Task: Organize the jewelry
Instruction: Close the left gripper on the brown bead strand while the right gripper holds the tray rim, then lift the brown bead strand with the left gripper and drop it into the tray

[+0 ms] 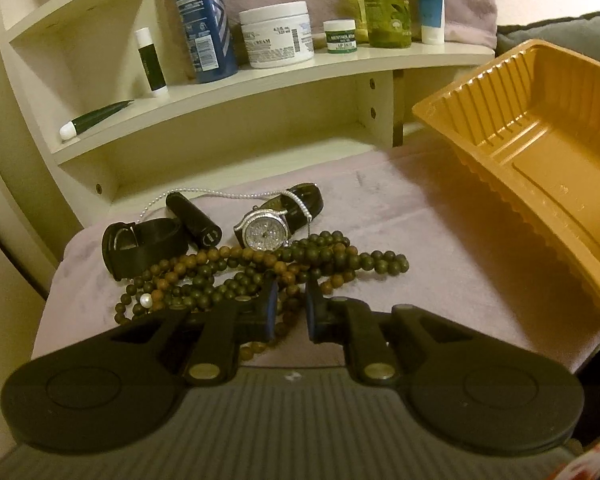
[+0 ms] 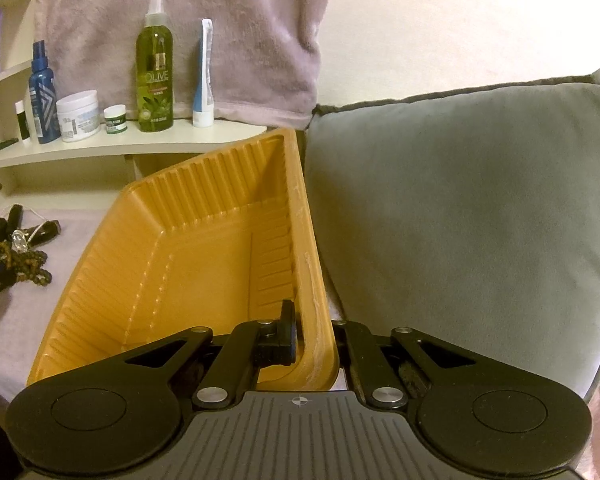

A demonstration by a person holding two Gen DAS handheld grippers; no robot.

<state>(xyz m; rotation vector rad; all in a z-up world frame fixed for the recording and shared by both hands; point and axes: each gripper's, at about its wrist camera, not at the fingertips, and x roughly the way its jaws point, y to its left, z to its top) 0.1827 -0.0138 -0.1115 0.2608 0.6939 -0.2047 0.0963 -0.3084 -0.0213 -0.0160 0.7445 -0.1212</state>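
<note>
Right gripper: nearest the lens, clamped on the near rim of the orange tray, one finger inside the wall, one outside.
Cushion: grey, soft, touching the tray's right edge — seen only in the right wrist view.
Tray: glossy ribbed plastic, rectangular, tilted.
Left gripper: jaws apart around the wooden bead strands on the mauve cloth.
Watch: round, glittering face, black strap — behind the beads.
</note>
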